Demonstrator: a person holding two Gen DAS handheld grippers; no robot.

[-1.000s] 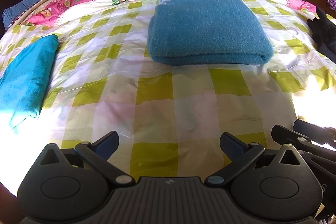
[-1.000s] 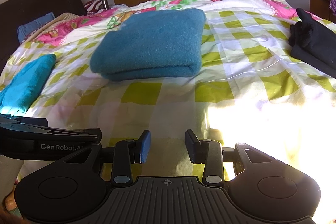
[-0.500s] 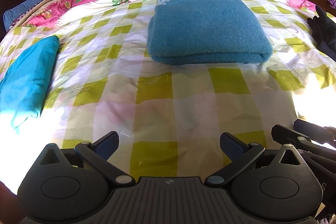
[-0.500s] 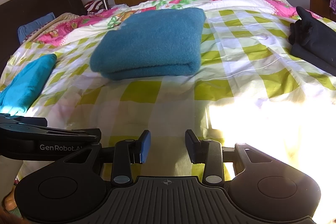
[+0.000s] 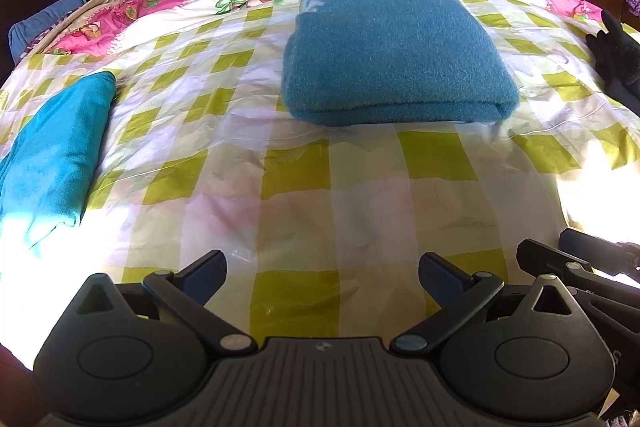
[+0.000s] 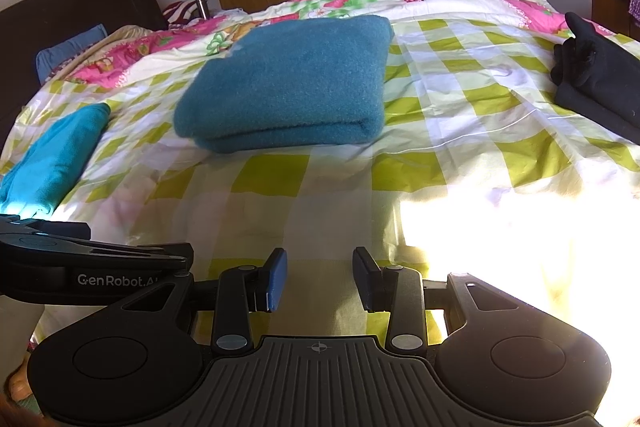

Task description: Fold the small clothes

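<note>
In the left wrist view the left gripper (image 5: 322,277) sits at the bottom of the frame, its fingers spread wide with nothing between them. The folded teal sweater (image 5: 396,55) lies in the upper middle, flat on the checked bedcover (image 5: 296,187). A lighter blue cloth (image 5: 56,151) lies at the left edge, well apart from the sweater. A black garment (image 5: 618,63) shows at the right edge.

In the right wrist view the right gripper (image 6: 320,279) is at the bottom centre, its fingers a little apart and holding nothing. The sweater (image 6: 288,83) lies in the upper middle of the frame, the black garment (image 6: 596,75) at the right edge. A dark headboard (image 6: 76,7) stands in the upper left.
</note>
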